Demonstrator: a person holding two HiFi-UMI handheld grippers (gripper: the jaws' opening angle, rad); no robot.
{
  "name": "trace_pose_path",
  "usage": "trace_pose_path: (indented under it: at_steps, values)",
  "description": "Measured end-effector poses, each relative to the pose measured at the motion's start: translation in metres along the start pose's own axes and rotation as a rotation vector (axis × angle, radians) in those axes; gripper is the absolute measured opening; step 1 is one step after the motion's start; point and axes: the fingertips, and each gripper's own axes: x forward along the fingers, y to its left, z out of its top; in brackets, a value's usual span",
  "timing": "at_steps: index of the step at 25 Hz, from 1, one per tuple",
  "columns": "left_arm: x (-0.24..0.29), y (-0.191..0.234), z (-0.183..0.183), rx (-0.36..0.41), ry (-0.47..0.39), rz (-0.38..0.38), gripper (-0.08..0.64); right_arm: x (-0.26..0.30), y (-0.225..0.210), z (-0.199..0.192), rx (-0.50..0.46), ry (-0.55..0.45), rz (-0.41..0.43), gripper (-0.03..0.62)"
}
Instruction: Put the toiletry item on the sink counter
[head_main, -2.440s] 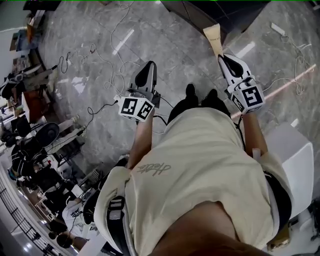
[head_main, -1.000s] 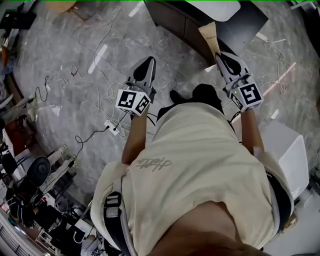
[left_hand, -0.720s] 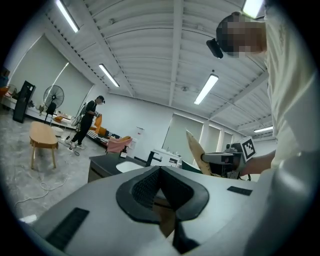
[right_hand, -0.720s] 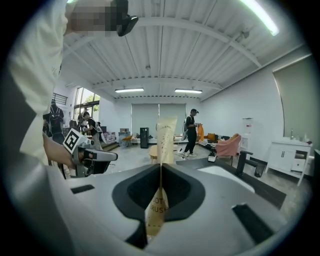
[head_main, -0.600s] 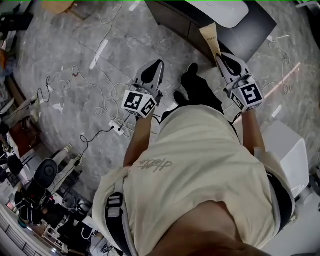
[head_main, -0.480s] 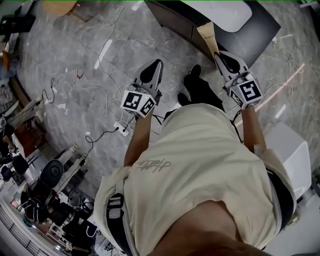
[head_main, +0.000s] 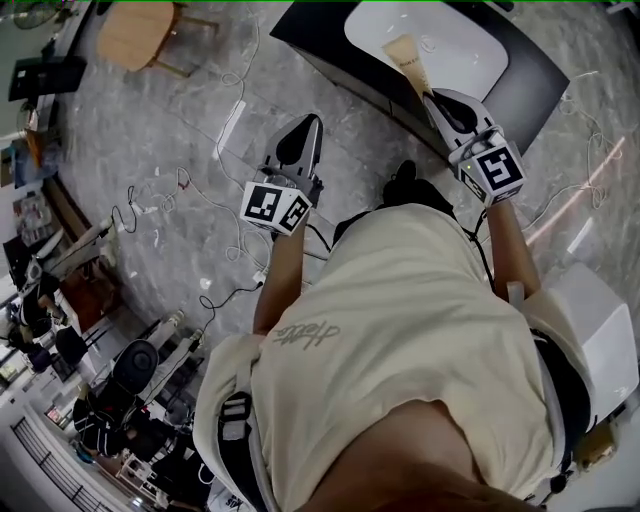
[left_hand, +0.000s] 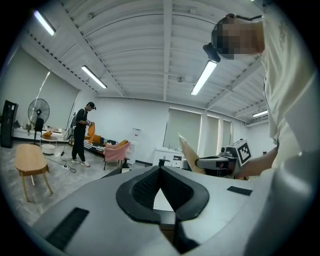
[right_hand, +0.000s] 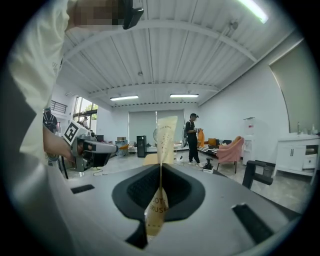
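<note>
Pinching jaws: right gripper (right_hand: 160, 171) is clenched on a tan packet (right_hand: 158, 207), which stands upright between them.
Packet: it sticks out past the jaw tips. In the head view its far end (head_main: 405, 55) overlaps the white basin (head_main: 455, 50).
Counter (head_main: 540, 85): dark, surrounding the basin, just ahead of the person.
Left gripper (head_main: 310, 125): jaws closed together on nothing, over the grey floor (head_main: 150, 130), beside the counter's near edge.

On the dark sink counter (head_main: 535, 85), a white oval basin (head_main: 460, 50) filled the middle; bare strips lay left and right.
</note>
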Motion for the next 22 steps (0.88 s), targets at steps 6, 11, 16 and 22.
trace_pose_path:
  at_steps: [6,11,16,22]
  values:
    - [0.058,-0.004,-0.008,-0.01,0.042,-0.087,0.003,-0.004,-0.048,-0.015,0.032,0.023,-0.089,0.008]
    - [0.115,-0.008,-0.001,-0.009,0.08,-0.185,0.003,-0.017,-0.094,-0.03,0.116,0.051,-0.194,0.008]
    - [0.165,-0.001,-0.005,-0.007,0.118,-0.336,0.003,-0.011,-0.12,-0.036,0.149,0.065,-0.316,0.008]
    - [0.231,-0.009,-0.001,0.015,0.152,-0.568,0.003,-0.011,-0.154,-0.02,0.202,0.044,-0.515,0.008]
